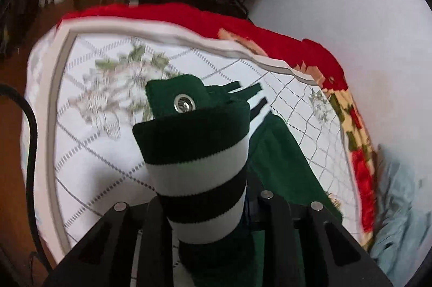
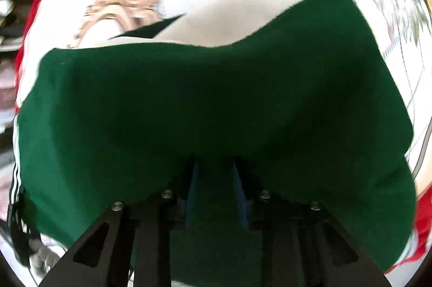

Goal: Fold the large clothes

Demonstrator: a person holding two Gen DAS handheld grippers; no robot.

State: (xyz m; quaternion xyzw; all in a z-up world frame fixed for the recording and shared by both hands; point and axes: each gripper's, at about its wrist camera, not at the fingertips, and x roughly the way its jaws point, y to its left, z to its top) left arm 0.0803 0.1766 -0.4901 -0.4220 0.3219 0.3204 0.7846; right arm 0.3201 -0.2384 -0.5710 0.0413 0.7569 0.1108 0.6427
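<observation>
I can read no writing or brand anywhere. In my left wrist view, my left gripper (image 1: 205, 206) is clamped on the ribbed green-and-white striped band (image 1: 197, 173) of a dark green garment (image 1: 283, 160), a metal snap (image 1: 183, 103) showing at its tip, held above a white quilted bedspread (image 1: 108, 152) with a floral print and a red blanket (image 1: 270, 30) beneath. Only my right wrist view shows my right gripper (image 2: 216, 179) pinching a fold of the soft, felt-like green cloth, which fills that frame.
</observation>
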